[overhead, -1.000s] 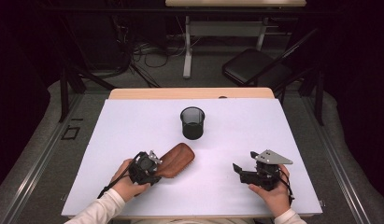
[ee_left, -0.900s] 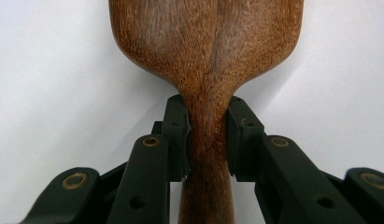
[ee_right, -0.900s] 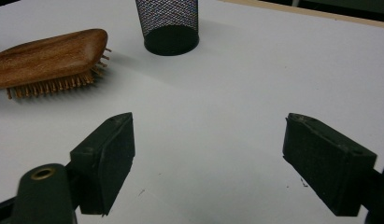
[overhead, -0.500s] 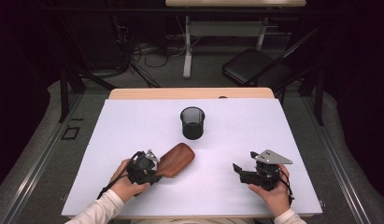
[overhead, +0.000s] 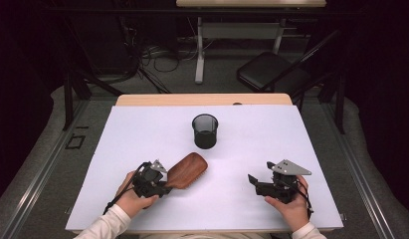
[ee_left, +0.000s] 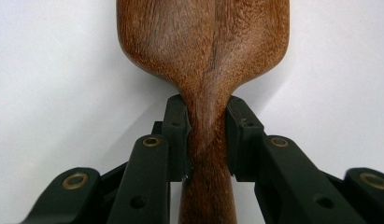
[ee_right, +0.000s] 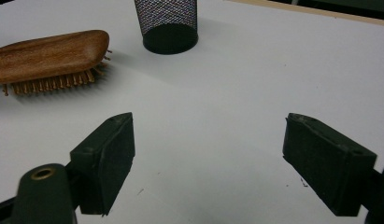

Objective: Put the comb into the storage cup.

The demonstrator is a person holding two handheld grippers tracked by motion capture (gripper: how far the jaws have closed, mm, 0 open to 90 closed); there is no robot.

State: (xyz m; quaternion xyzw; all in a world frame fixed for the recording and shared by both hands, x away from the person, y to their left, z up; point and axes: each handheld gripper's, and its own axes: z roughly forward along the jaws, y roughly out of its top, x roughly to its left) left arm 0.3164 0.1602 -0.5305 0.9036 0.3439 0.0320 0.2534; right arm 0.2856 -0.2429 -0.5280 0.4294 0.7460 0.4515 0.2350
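While a person sits at the near edge of a white counter point(overhead: 142, 129), each hand holds a two-fingered gripper. The left gripper point(overhead: 159, 185) lies low over the counter close to the near edge, left of the middle, and its fingers point(ee_left: 176, 135) are closed on the narrow neck of a wooden hairbrush point(overhead: 187, 170), one pad pressing on each side of the handle. In the left gripper view the brush's broad, reddish-brown back widens out above the two black fingers, with the white surface on either side. From the high view the brush points away from the left hand at a slant, toward the middle of the counter. In the right gripper view its short bristles face down; whether they touch the surface cannot be told.

The right gripper point(overhead: 254, 180) sits near the near edge too, right of the middle, well apart from the brush. Its fingers point(ee_right: 105, 158) stand wide apart with nothing but bare counter between them, and a grey three-cornered plate tops its body.

A black mesh cup point(overhead: 205, 130) stands upright around the centre of the counter, beyond the brush's head and not touching it.
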